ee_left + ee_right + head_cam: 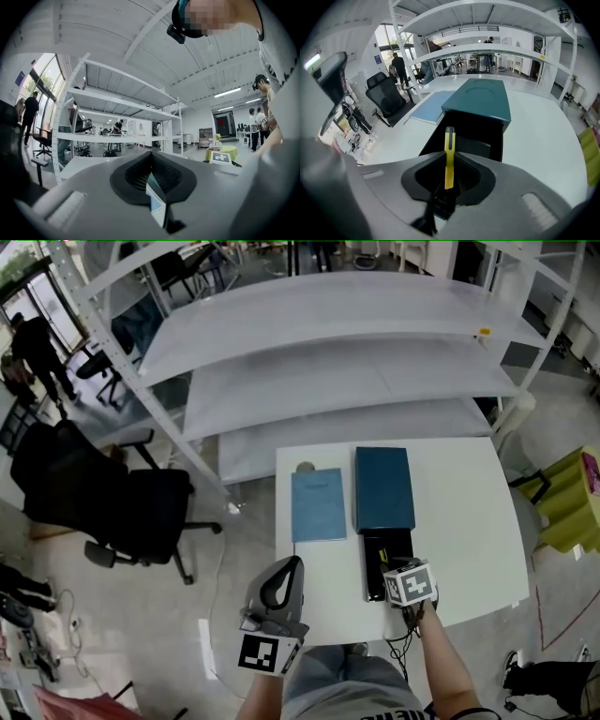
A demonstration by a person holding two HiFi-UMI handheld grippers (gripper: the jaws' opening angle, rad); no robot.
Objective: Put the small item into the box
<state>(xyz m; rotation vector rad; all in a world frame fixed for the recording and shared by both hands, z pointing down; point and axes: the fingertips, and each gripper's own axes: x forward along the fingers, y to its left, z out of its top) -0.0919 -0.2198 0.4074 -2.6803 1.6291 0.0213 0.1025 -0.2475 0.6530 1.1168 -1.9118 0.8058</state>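
Office chair: a black office chair (pixel 141 512) stands on the floor left of the tabletop (pixel 469 521).
Left hand-held gripper: the left hand-held gripper (pixel 287 568) is at the tabletop's near left edge. Its own view shows the jaws clenched together at the tips (pixel 151 161) with nothing grasped, pointing towards the white shelving (pixel 117 138).
Light blue piece: a light blue flat piece (pixel 319 504) lies flat on the tabletop, just left of the box and beyond the left hand-held gripper.
Box: a dark teal box (pixel 384 488) lies lengthwise, with its black inner tray (pixel 387 559) slid out towards the person and open on top.
Right hand-held gripper: the right hand-held gripper (pixel 403 576) is at the near end of the black tray, with its marker cube on top. Its jaws (pixel 449 164) are clamped on the slim yellow item.
Slim yellow item: the slim yellow item (pixel 449 157) stands between the jaws. Its dark grey tip points at the open black tray (pixel 473 133), and it is not yet lying inside.
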